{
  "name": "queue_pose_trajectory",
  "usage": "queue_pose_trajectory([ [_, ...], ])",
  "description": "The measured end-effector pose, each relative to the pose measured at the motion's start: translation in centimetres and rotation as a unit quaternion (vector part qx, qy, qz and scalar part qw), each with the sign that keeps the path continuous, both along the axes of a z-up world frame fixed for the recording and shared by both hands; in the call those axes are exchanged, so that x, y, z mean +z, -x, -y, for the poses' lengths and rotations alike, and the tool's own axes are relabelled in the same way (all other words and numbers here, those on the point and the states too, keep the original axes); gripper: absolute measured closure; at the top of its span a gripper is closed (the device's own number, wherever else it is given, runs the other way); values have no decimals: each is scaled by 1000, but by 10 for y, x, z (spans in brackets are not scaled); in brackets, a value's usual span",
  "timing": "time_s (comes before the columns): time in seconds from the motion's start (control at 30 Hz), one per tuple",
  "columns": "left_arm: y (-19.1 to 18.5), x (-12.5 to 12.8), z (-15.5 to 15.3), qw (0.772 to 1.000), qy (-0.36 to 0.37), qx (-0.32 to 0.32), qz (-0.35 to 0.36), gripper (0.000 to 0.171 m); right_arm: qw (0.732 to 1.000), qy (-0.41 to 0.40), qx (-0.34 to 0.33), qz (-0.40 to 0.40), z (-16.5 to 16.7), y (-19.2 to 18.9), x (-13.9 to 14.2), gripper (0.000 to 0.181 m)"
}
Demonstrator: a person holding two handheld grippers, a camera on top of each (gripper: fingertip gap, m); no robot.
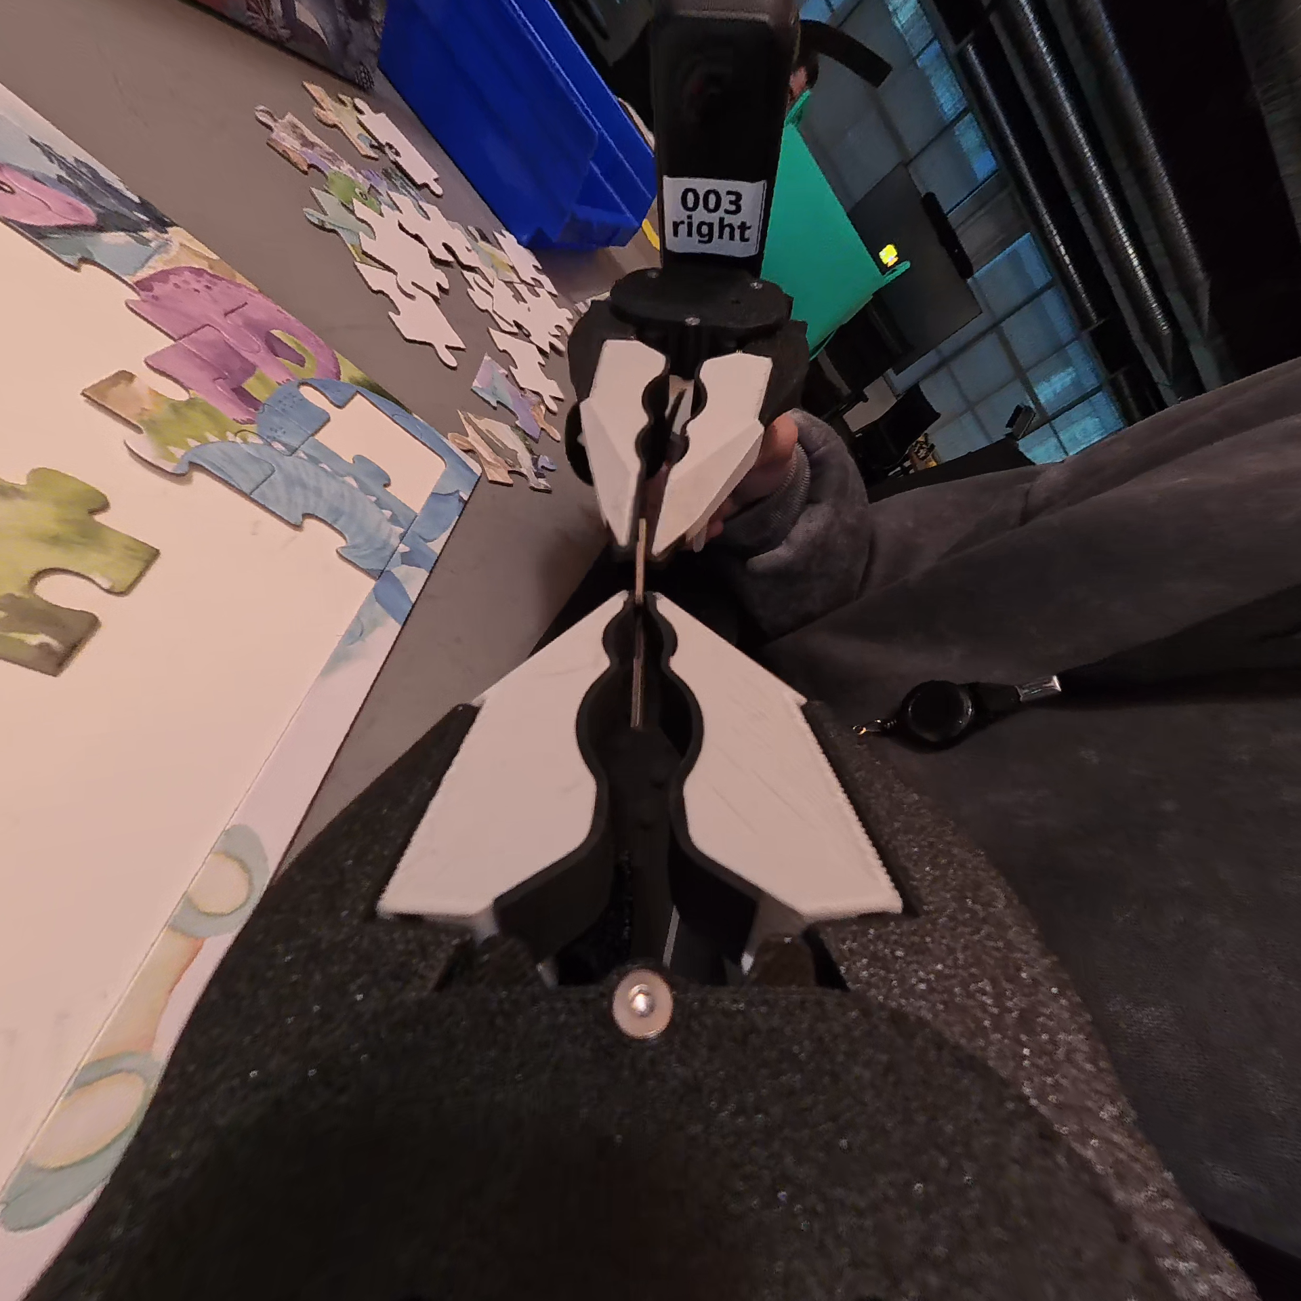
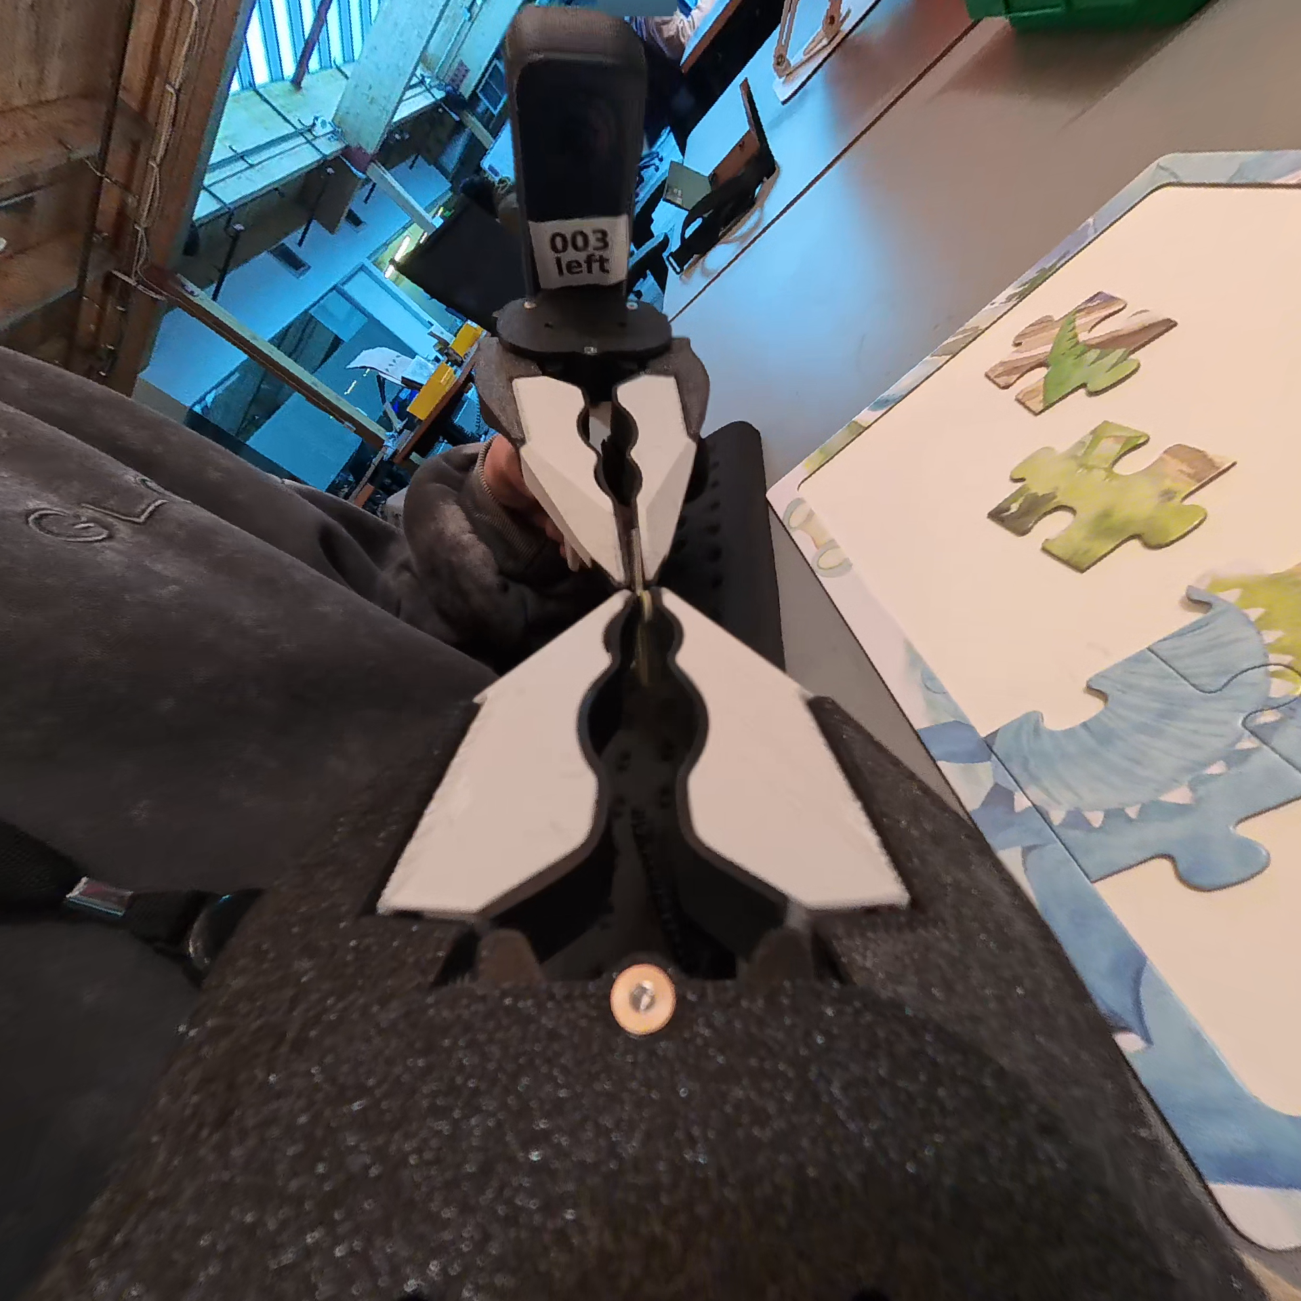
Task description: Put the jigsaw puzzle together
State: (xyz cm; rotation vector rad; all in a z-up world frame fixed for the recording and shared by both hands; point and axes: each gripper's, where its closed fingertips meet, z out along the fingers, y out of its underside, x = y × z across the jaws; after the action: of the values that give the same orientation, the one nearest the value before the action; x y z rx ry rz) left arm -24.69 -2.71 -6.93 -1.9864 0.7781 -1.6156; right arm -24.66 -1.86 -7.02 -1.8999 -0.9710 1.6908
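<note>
I pinch one thin cardboard puzzle piece [image 1: 639, 563] edge-on between my left claw [image 1: 639, 598] and right claw [image 2: 639, 598], probably to swap hands off the counter [image 1: 450, 563].

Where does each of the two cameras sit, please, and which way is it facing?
Left wrist view: on the left gripper, facing the right gripper tip to tip beside the puzzle board; a grey sleeve shows.
Right wrist view: on the right gripper, facing the left gripper; the puzzle board lies right.
Shared: both grippers shut on one edge-on puzzle piece, and the board.
</note>
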Motion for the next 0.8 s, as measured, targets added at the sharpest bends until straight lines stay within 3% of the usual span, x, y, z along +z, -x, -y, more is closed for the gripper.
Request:
queue_pose_trajectory([
  [0.13,6,0,-6,1000,7,20,5,169,1000,21,-6,-11,-3,2,1,180],
  [0.23,25,11,-23,996,21,72,45,152,996,71,-37,-47,-16,1,5,180],
  [0.3,37,15,-26,994,20,86,58,152,991,99,-43,-76,-21,0,7,180],
  [0.47,36,6,-17,997,9,68,32,153,988,113,-27,-100,-19,2,11,181],
  [0.6,25,5,-9,999,-1,39,29,169,989,104,-21,-102,-16,3,12,180],
  [0.8,21,4,-12,999,5,36,28,170,989,107,-30,-102,-19,-1,9,180],
])
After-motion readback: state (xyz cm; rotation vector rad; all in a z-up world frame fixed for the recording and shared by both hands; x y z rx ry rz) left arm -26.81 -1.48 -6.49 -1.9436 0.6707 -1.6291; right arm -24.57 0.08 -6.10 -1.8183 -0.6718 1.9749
